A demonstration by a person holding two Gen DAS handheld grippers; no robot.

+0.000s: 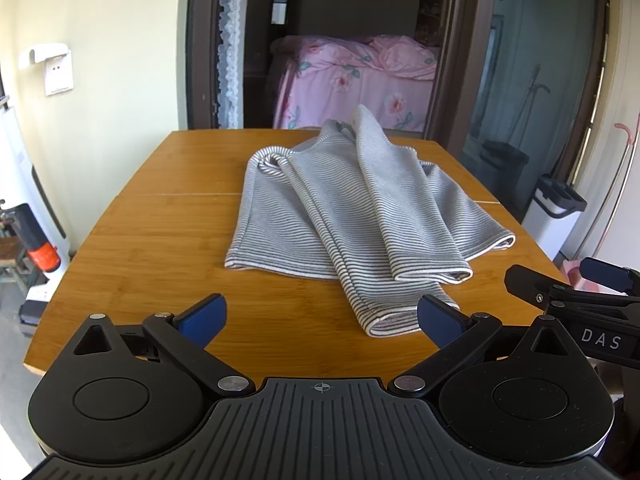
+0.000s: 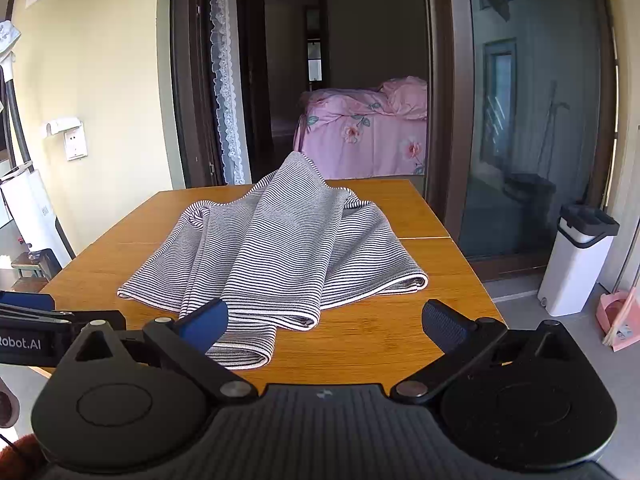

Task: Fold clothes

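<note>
Item: grey-and-white striped knit garment point(image 1: 344, 208), lying rumpled at centre frame on a honey-coloured wooden table point(image 1: 160, 240); folding seemingly not yet begun. Left gripper point(image 1: 320, 320) and right gripper point(image 2: 324, 322): fingers spread wide, empty, at the near edge; next move calls for pinching a hem. Background: pink floral bedding point(image 1: 352, 80) through the upper-centre doorway.

Garment point(image 1: 352, 208): soft knit cloth, fine grey-and-white stripes, matt, pale hemmed edges.
Table point(image 1: 160, 240): warm wood, smooth with a light sheen (grain shows clearly).
Left gripper point(image 1: 320, 320): matt black plastic, ribbed base, silvery metal pivots, blue pads.
Bin point(image 2: 576, 264): smooth white plastic, black lid.
</note>
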